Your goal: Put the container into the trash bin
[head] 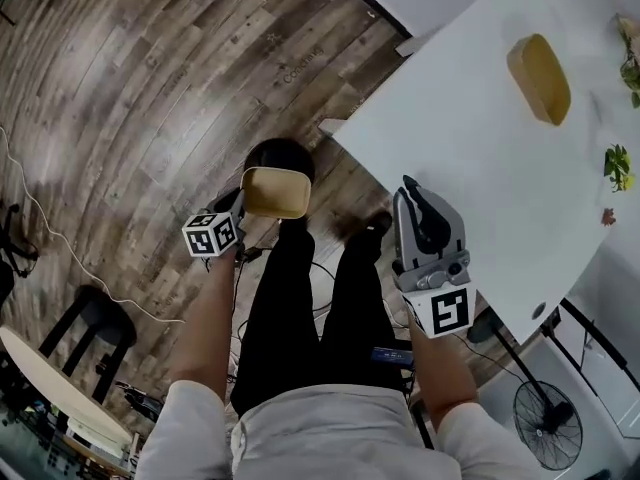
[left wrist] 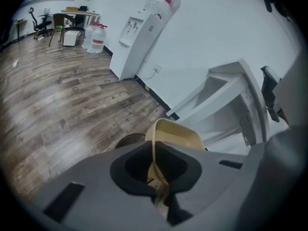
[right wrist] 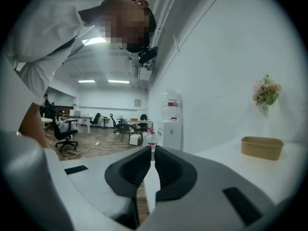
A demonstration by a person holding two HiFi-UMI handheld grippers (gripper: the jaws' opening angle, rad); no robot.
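Observation:
My left gripper [head: 243, 201] is shut on the rim of a tan, rounded-rectangular container [head: 276, 192] and holds it just above a dark round trash bin [head: 281, 155] on the wood floor. In the left gripper view the container [left wrist: 174, 134] tilts up out of the gripper [left wrist: 157, 177], with the bin's rim [left wrist: 129, 139] showing just beyond. My right gripper [head: 409, 190] hovers at the near edge of the white table [head: 450, 138]; its jaws are shut with nothing between them [right wrist: 152, 154]. A second tan container [head: 538, 78] lies on the table, also seen in the right gripper view as a container [right wrist: 262, 147].
A person's dark-trousered legs [head: 300, 308] stand between bin and table. Flowers [head: 618, 166] sit at the table's right edge. A floor fan [head: 548, 423] stands lower right, a black stool [head: 85, 318] lower left. A water dispenser [left wrist: 139, 37] stands against the wall.

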